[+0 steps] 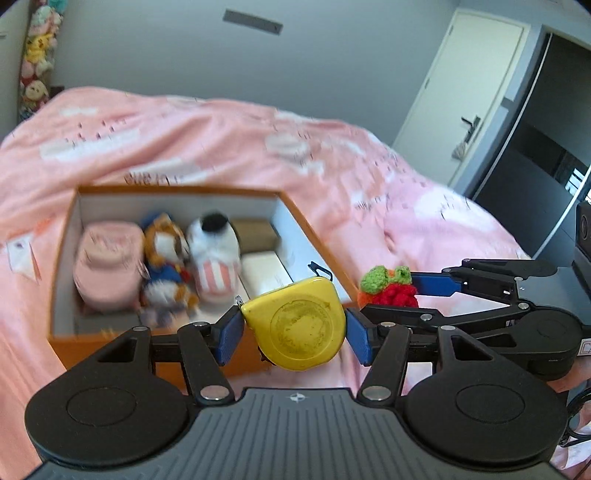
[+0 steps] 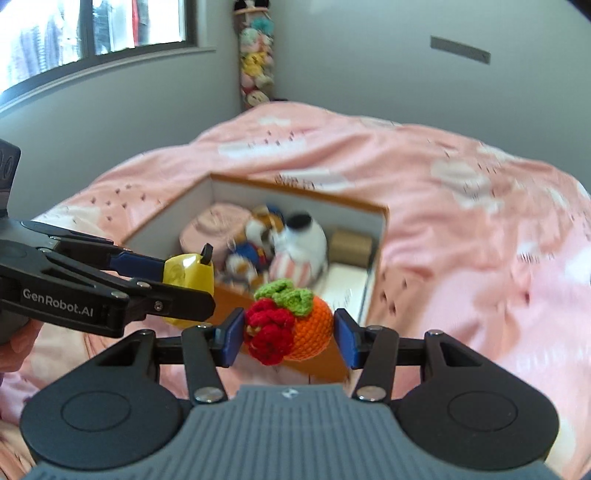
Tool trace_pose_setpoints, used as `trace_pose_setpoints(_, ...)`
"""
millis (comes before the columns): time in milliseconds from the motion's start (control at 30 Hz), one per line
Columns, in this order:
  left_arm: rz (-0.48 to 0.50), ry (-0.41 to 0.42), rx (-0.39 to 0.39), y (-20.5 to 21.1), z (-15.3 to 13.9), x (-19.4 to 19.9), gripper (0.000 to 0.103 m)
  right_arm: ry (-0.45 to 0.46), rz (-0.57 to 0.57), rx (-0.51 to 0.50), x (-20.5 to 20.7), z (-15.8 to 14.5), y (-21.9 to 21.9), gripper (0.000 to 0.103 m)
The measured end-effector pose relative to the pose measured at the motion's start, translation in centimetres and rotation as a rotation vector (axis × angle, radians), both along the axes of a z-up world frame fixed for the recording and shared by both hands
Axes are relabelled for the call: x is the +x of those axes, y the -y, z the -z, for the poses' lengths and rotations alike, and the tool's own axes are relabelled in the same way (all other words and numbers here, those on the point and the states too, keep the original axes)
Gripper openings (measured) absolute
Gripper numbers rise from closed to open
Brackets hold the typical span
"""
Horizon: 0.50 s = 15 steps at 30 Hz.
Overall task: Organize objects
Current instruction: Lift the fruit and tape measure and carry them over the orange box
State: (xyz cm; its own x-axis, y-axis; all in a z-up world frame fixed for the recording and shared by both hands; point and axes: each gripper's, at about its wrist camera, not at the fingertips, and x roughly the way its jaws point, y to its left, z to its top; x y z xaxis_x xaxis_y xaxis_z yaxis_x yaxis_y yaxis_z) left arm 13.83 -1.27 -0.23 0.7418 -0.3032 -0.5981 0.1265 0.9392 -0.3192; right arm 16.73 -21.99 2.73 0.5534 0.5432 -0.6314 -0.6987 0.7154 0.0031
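My left gripper (image 1: 293, 330) is shut on a yellow tape measure (image 1: 299, 325), held above the near right corner of an orange box (image 1: 177, 191) on the bed. It also shows in the right wrist view (image 2: 190, 275). My right gripper (image 2: 288, 332) is shut on a crocheted fruit toy (image 2: 286, 325), red and orange with green leaves, held just before the box's near wall (image 2: 229, 301). The toy also shows in the left wrist view (image 1: 388, 288). The box holds a pink plush (image 1: 107, 266), a duck plush (image 1: 164, 266), a white striped plush (image 1: 216, 254) and small boxes.
A pink blanket (image 1: 221, 144) covers the bed around the box. A door (image 1: 469, 96) and a dark opening stand at the right. A column of plush toys (image 2: 255, 66) hangs in the far corner beside a window (image 2: 92, 33).
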Motion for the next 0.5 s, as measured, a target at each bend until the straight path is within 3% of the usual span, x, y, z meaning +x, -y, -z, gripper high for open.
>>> trace_pose_setpoints(133,-0.024,0.007,0.018,-1.2,-0.8,1.8,0.068,0.015,-0.017,0.029,2.1,-1.2,-1.8,0.054)
trace_pose_setpoints(267,-0.012,-0.041,0.028,-2.2,0.1,4.7,0.068,-0.02,-0.007,0.032,5.2,-1.0,-3.8,0.054)
trace_pose_setpoints(500,0.009,-0.172,0.027,-3.6,4.0,8.0,0.068,-0.101,-0.038,-0.084,9.4,2.5,-7.0,0.054)
